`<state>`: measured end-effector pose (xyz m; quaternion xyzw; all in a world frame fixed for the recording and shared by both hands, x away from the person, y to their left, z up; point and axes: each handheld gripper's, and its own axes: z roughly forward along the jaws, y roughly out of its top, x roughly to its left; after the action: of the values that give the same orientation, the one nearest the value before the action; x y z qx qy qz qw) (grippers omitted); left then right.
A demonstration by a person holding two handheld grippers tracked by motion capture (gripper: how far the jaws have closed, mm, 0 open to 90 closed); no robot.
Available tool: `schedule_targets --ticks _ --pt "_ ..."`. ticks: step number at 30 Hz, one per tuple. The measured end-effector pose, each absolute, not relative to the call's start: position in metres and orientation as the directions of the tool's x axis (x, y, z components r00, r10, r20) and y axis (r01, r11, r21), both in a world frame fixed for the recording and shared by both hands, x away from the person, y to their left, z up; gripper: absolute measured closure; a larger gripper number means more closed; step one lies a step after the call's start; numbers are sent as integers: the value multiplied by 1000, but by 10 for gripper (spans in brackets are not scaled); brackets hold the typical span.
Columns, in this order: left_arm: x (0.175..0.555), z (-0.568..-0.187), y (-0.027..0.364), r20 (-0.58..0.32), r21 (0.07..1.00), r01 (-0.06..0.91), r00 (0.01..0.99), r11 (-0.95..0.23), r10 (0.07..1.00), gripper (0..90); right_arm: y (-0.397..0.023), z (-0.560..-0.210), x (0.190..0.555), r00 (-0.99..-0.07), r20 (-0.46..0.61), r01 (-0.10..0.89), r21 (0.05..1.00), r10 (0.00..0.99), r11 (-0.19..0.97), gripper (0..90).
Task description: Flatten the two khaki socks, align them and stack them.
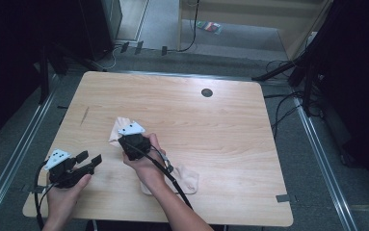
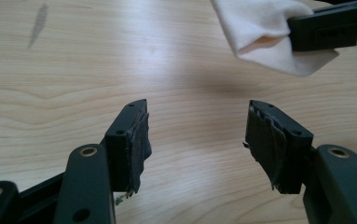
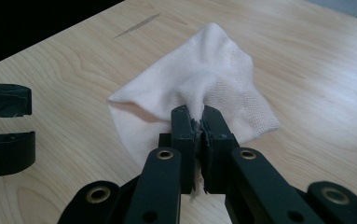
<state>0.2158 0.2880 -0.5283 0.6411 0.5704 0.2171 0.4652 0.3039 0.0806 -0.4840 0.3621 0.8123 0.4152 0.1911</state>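
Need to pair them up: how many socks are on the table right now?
2. One sock is pinched in the right gripper, near the table's middle. The other sock lies flat by the near edge, partly hidden under the person's right forearm. More could be hidden beneath.

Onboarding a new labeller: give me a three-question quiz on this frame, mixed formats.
1. True or false: the right gripper is shut on the sock.
2. Multiple choice: the left gripper is A) shut on a sock, B) open with nothing between its jaws, C) pressed flat on the table.
3. Short answer: in the high view, what lies under the person's right forearm near the table's front edge?

Key: 1. True; its jaws pinch a fold of the fabric. 2. B. 3. A second sock, lying flat.
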Motion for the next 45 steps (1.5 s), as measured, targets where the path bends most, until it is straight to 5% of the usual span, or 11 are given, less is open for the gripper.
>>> schedule_targets --ticks 18,25,38,45 --pt "220 -524 250 -299 838 542 366 59 881 403 -20 -489 287 -589 0 469 815 808 341 863" --pt "228 -526 212 -269 836 548 448 -24 853 401 -29 -499 285 -576 -24 480 799 817 363 862" --pt "230 -529 211 -269 829 559 447 -32 853 406 -38 -535 304 -557 -31 537 750 830 388 855" --pt "228 -529 214 -270 831 556 447 -29 853 406 -47 -536 305 -566 25 553 753 824 356 644"
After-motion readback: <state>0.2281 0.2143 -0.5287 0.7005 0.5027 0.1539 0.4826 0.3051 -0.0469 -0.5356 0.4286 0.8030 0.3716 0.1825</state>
